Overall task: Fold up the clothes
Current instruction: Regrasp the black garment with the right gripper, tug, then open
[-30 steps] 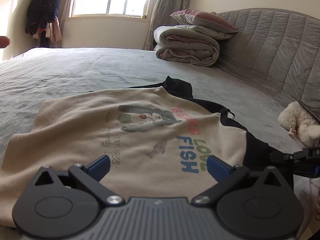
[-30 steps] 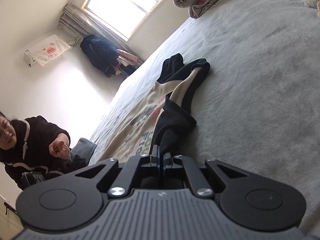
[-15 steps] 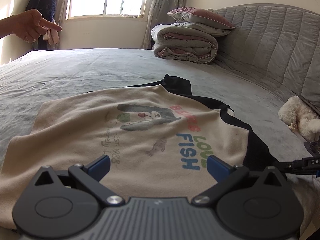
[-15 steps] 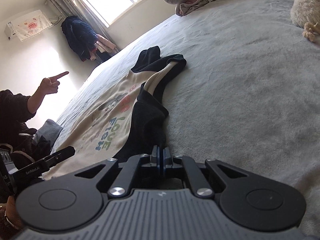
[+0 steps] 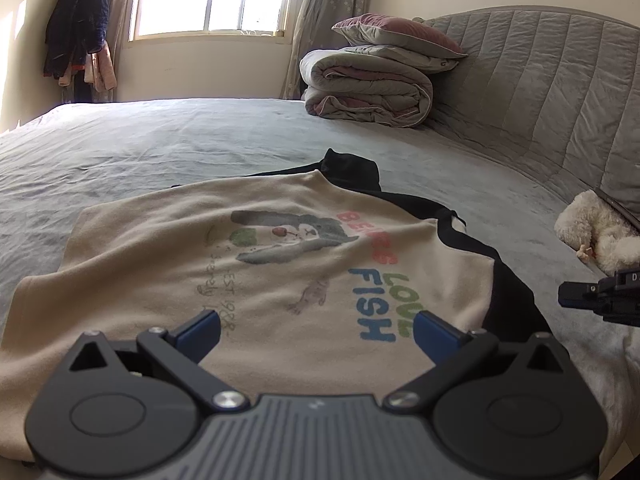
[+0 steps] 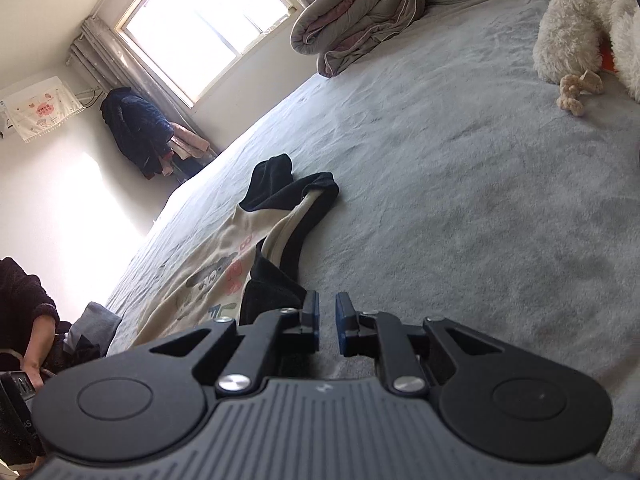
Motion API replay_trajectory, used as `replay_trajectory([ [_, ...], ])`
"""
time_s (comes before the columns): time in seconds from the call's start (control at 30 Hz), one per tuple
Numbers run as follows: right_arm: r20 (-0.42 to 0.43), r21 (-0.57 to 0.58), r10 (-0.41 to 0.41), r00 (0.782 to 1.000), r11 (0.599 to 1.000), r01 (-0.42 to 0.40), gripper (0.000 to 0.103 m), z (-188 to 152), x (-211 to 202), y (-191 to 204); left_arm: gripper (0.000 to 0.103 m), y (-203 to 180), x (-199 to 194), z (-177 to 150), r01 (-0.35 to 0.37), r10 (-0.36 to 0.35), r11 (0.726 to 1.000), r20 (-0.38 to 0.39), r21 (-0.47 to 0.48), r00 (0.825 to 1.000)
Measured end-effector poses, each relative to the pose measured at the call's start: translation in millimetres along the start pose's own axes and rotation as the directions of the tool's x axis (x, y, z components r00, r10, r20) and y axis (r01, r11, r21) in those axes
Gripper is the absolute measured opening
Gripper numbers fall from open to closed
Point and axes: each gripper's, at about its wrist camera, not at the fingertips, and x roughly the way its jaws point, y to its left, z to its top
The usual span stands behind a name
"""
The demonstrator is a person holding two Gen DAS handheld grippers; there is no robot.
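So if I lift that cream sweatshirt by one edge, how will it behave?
The cream sweatshirt lies flat and follows the bed, so it will probably droop. Its black sleeve is already bunched, so it will likely trail. Probably light.

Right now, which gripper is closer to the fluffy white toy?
Right. The right gripper points over the bed toward the fluffy white toy; the left gripper hovers over the sweatshirt, farther away.

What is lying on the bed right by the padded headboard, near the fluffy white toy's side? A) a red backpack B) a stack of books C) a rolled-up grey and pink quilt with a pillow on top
C: a rolled quilt with a pillow on top lies against the headboard.
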Motion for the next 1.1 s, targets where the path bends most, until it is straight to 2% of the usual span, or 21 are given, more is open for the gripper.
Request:
replay_trajectory([
  [0.13, 0.054, 0.006, 0.016, 0.998, 1.0, -0.016, 0.015, 11.3, -1.8, -0.2, 0.103, -2.1, -0.4, -0.9, -0.006, 0.006, 1.0, 0.0, 0.015, 1.0],
  [0.27, 0.079, -0.097, 0.076, 0.994, 0.993, -0.068, 0.015, 15.3, 3.7, 22.8, 0.103, -1.1, 0.2, -1.4, -0.016, 0.016, 1.0, -0.003, 0.019, 1.0],
  [0.43, 0.056, -0.174, 0.072, 0.996, 0.983, -0.061, 0.015, 11.7, 19.0, 35.1, 0.103, 0.9, 0.3, -1.7, -0.023, 0.023, 1.0, -0.001, 0.016, 1.0],
  [0.8, 0.055, 0.012, 0.057, 0.997, 0.998, -0.058, 0.016, 12.6, 20.4, 8.0, 0.103, 3.5, -1.4, -1.4, -0.025, 0.025, 1.0, 0.008, 0.013, 1.0],
  [0.97, 0.049, 0.009, 0.058, 0.997, 0.998, -0.058, 0.016, 12.3, 19.3, 10.9, 0.103, 3.3, -1.7, -1.6, -0.027, 0.027, 1.0, 0.007, 0.015, 1.0],
  [1.1, 0.044, -0.04, 0.05, 0.998, 0.998, -0.048, 0.016, 28.0, 28.0, 23.0, 0.103, 0.6, -2.6, -2.4, -0.016, 0.016, 1.0, 0.005, 0.021, 1.0],
])
